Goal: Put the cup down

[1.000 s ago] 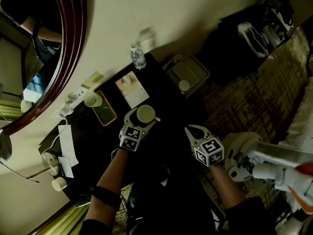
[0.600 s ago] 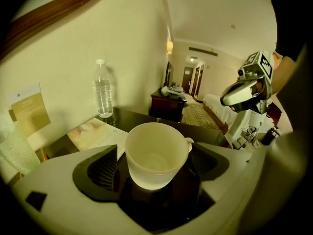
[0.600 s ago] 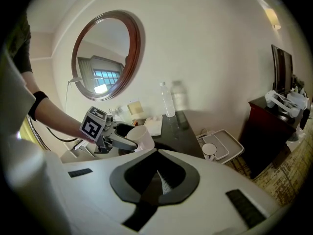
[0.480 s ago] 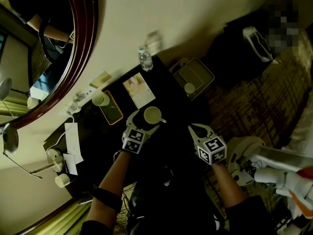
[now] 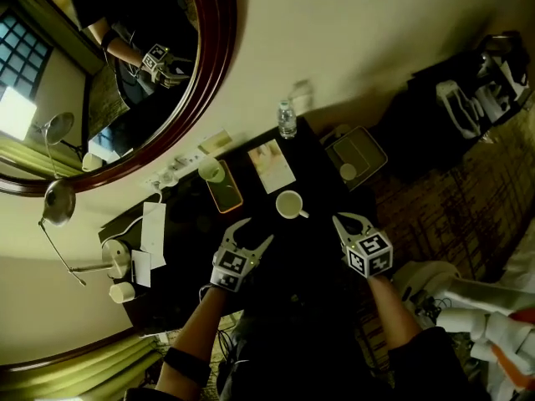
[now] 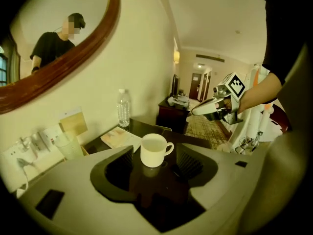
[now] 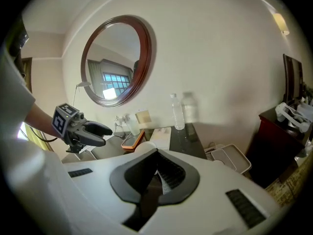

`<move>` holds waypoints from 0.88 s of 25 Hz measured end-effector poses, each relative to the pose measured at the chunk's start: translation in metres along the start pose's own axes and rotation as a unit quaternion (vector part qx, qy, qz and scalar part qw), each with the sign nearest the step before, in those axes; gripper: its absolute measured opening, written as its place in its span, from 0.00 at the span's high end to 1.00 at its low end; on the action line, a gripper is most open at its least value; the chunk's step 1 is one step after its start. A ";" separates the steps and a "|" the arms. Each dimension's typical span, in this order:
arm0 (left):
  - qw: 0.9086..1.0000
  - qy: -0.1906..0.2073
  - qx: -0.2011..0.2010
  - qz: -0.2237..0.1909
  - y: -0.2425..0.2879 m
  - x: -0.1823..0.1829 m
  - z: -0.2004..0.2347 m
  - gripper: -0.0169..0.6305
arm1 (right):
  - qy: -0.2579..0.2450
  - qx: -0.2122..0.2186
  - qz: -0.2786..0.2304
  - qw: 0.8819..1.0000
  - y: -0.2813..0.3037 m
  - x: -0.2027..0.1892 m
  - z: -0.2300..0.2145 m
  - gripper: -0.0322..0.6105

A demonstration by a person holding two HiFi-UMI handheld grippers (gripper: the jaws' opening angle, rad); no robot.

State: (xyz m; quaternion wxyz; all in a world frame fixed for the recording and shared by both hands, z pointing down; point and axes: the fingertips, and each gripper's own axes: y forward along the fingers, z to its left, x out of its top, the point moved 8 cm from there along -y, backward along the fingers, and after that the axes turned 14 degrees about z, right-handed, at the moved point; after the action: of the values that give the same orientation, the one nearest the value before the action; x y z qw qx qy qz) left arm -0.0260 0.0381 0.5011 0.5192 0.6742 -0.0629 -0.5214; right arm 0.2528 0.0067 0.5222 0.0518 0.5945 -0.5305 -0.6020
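While upright, cup (image 5: 289, 205) beyond hand-held gripper (image 5: 255, 230)

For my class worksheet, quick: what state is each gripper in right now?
Left gripper: open, jaws have just been closing, nothing between them; cup stands clear ahead.
Right gripper: shut, empty.

The left claw (image 5: 256, 231) stands partly open and empty, jaws just narrowed; the right claw (image 5: 347, 221) is closed.
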 end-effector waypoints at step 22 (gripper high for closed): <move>0.966 -0.185 0.147 -0.105 -0.163 -0.095 0.055 0.97 | -0.099 0.068 0.017 0.993 0.057 0.078 0.082 0.94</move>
State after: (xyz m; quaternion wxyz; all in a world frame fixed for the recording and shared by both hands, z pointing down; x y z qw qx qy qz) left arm -0.1850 0.1368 0.4412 0.3361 0.6374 -0.1629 -0.6739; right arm 0.1349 -0.0249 0.4883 -0.0309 0.5251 -0.5829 -0.6193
